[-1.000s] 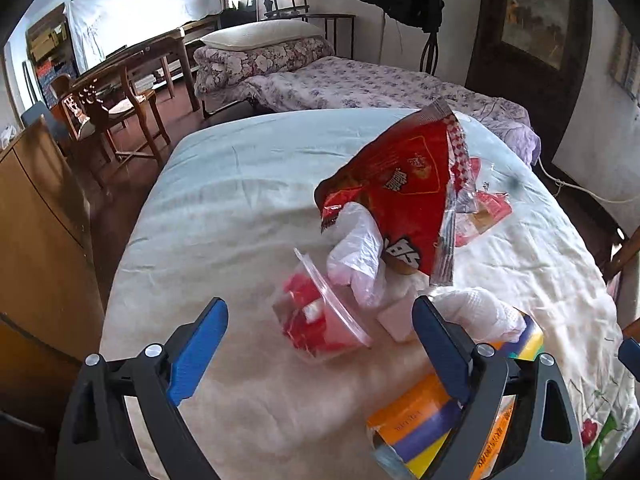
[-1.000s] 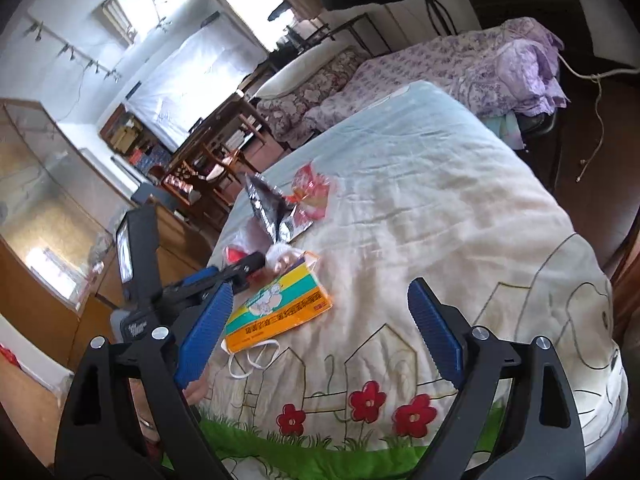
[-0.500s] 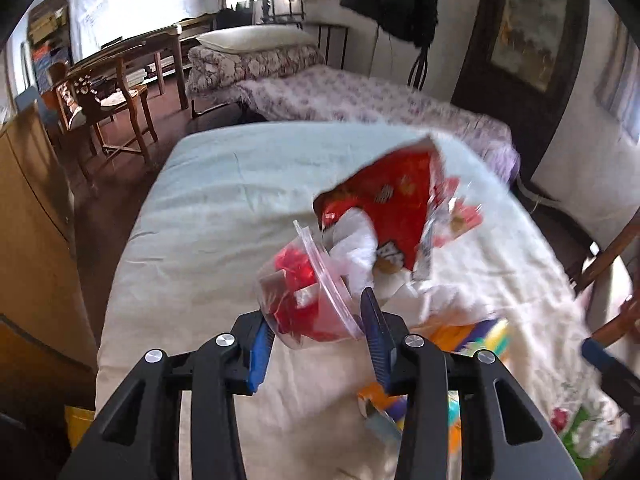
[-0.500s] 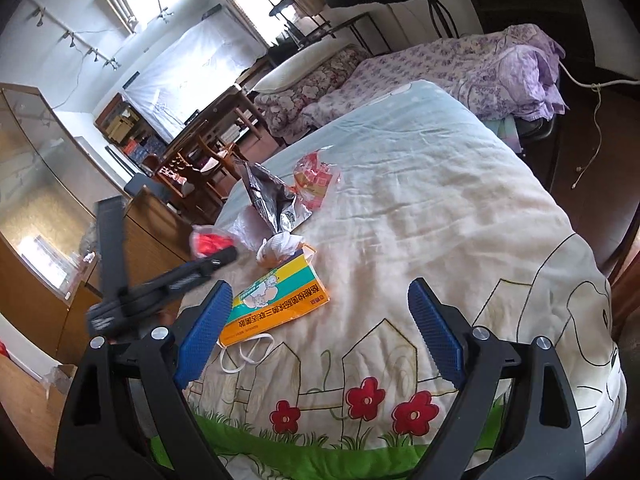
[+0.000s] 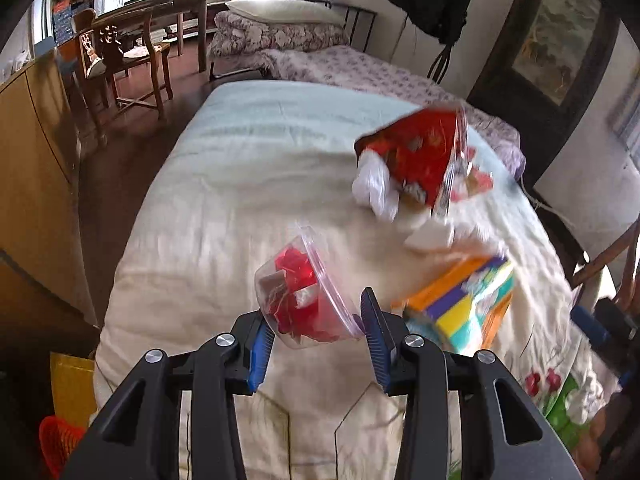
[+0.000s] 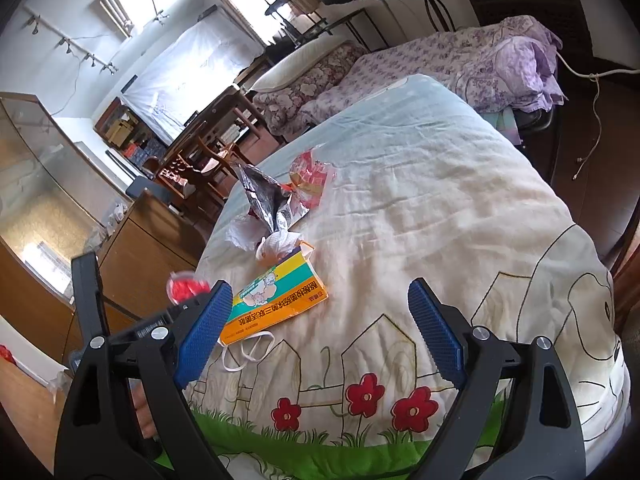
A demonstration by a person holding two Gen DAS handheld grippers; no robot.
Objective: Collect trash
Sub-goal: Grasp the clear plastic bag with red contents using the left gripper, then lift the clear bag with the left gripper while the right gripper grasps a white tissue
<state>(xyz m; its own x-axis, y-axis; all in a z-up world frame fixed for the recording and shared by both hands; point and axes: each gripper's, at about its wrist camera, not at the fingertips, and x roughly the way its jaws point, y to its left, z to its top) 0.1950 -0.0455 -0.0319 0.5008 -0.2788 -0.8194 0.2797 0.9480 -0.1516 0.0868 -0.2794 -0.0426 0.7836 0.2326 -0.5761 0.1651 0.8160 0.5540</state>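
Observation:
My left gripper [image 5: 316, 336] is shut on a clear plastic cup [image 5: 304, 300] stuffed with red wrappers, held tilted above the bed's near left part. That cup [image 6: 186, 286] also shows in the right wrist view, beside the left gripper's black body. Farther up the quilt lie a red snack bag [image 5: 420, 156], crumpled white tissue [image 5: 374, 188] and a colourful medicine box [image 5: 468, 300]. My right gripper [image 6: 322, 332] stands open over the quilt's embroidered foot, nothing between its fingers. Ahead of it are the box [image 6: 276, 300], a white face mask [image 6: 246, 352], the silver-lined bag [image 6: 266, 200] and a red-printed clear wrapper [image 6: 312, 178].
The quilt [image 5: 248, 184] covers the whole bed. A wooden cabinet [image 5: 28, 168] stands along the bed's left side, with a red basket [image 5: 60, 444] and a yellow bag [image 5: 74, 384] on the floor below. Wooden chairs [image 5: 128, 56] and another bed [image 5: 320, 60] lie beyond.
My left gripper closed on the plastic cup, lifted it off the quilt and drew it back toward the bed's near left edge. The right gripper stayed still and open.

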